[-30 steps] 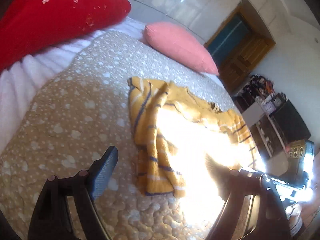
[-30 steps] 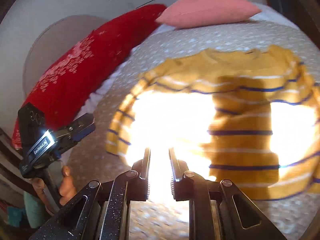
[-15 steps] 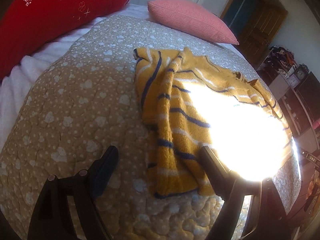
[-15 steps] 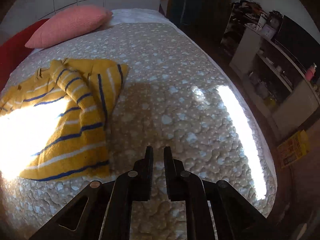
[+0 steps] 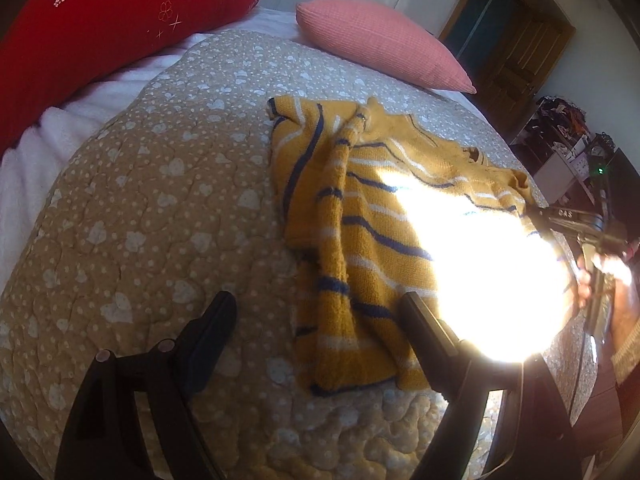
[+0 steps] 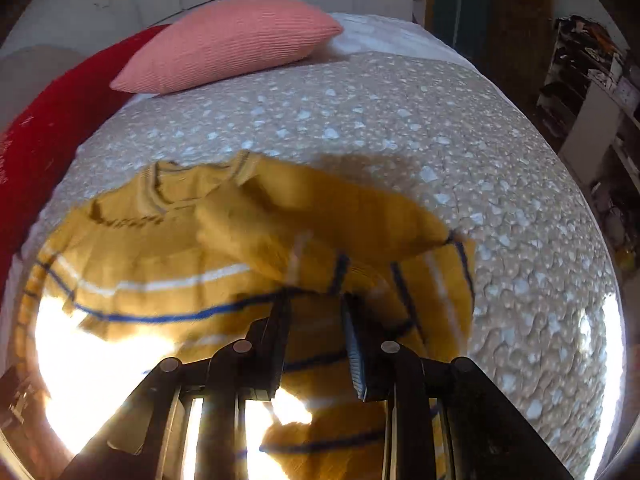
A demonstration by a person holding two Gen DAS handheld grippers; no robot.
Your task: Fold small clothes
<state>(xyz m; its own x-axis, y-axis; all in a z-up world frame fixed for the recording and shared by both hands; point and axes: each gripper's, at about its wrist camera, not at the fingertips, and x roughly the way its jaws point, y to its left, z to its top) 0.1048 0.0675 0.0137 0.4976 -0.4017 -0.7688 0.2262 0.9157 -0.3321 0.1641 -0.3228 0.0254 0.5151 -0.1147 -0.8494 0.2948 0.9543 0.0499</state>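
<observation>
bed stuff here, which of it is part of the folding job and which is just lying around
Part of the job:
- yellow striped sweater, spread on the quilt
- left gripper, open
- right gripper, open over the sweater

Just lying about:
- red pillow
- pink pillow
- shelf clutter

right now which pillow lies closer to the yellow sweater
The pink pillow, just past the sweater collar; the red pillow sits further off.

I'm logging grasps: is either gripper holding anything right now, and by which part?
Nothing is held. The left gripper hangs open over the sweater's sleeve; the right gripper, open, is over it.
</observation>
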